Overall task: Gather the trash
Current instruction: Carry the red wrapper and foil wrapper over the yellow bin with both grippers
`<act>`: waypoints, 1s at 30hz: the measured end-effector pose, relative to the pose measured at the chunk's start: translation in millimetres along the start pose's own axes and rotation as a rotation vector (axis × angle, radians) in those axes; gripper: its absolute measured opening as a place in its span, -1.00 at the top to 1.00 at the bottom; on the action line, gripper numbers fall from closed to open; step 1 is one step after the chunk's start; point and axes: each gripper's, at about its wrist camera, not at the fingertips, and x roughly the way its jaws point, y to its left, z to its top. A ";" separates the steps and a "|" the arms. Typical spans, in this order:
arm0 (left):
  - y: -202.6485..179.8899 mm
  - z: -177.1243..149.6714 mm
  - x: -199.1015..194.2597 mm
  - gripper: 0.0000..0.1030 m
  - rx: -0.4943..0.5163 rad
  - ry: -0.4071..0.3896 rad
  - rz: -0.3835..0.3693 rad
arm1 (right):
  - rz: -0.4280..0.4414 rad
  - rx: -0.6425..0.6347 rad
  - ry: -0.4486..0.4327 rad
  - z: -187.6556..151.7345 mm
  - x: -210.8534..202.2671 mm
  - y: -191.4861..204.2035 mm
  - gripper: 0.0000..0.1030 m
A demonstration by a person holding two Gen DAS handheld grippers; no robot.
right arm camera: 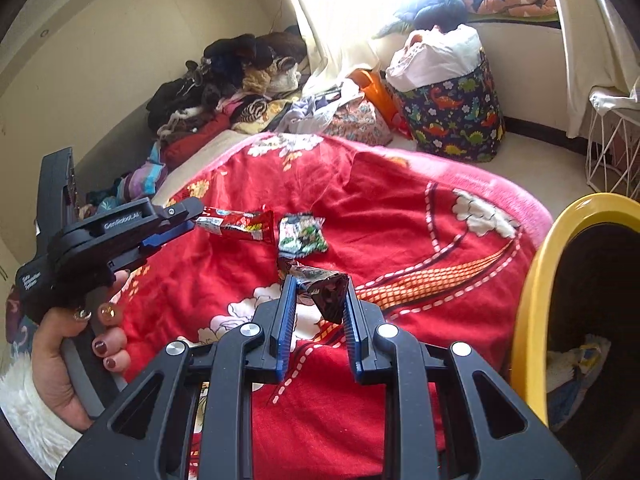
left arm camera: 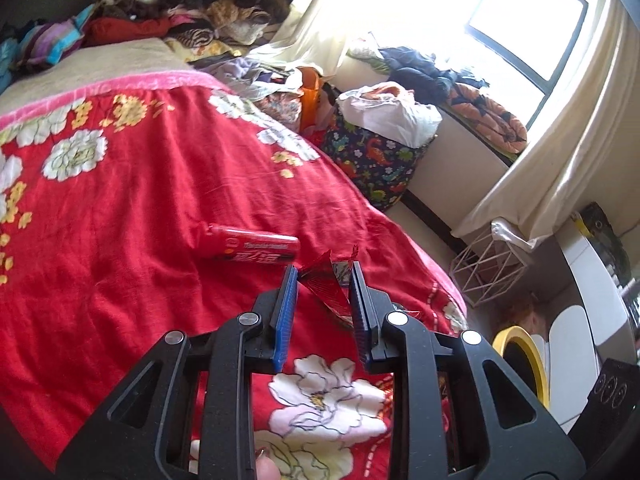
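Note:
In the left wrist view my left gripper (left arm camera: 324,270) is shut on a red foil wrapper (left arm camera: 326,292) held above the red floral blanket (left arm camera: 120,208). A red tube-shaped packet with white lettering (left arm camera: 252,246) lies on the blanket just beyond it. In the right wrist view my right gripper (right arm camera: 319,280) is shut on a dark crumpled wrapper (right arm camera: 328,296). Beyond it a dark green snack wrapper (right arm camera: 302,236) lies on the blanket (right arm camera: 400,220). The left gripper (right arm camera: 196,216) shows at the left with its red wrapper (right arm camera: 240,226) sticking out, and a hand (right arm camera: 68,360) grips its handle.
A yellow-rimmed bin (right arm camera: 532,300) stands at the bed's right side, with some rubbish inside; it also shows as the yellow bin (left arm camera: 520,352). Clothes (right arm camera: 224,80) are piled at the bed's far end. A dinosaur-print basket (right arm camera: 456,120) and a white wire basket (right arm camera: 612,148) stand on the floor.

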 end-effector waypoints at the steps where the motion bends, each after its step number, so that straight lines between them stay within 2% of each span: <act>1: -5.5 -0.2 -2.3 0.62 0.014 -0.003 -0.006 | -0.003 0.003 -0.009 1.0 -3.7 -1.4 0.58; 18: -64.4 -14.1 -19.1 0.62 0.125 -0.011 -0.085 | -0.116 0.081 -0.110 4.2 -60.8 -51.5 0.58; 30: -101.5 -30.7 -20.4 0.62 0.205 0.012 -0.142 | -0.199 0.145 -0.156 -3.1 -94.1 -93.4 0.58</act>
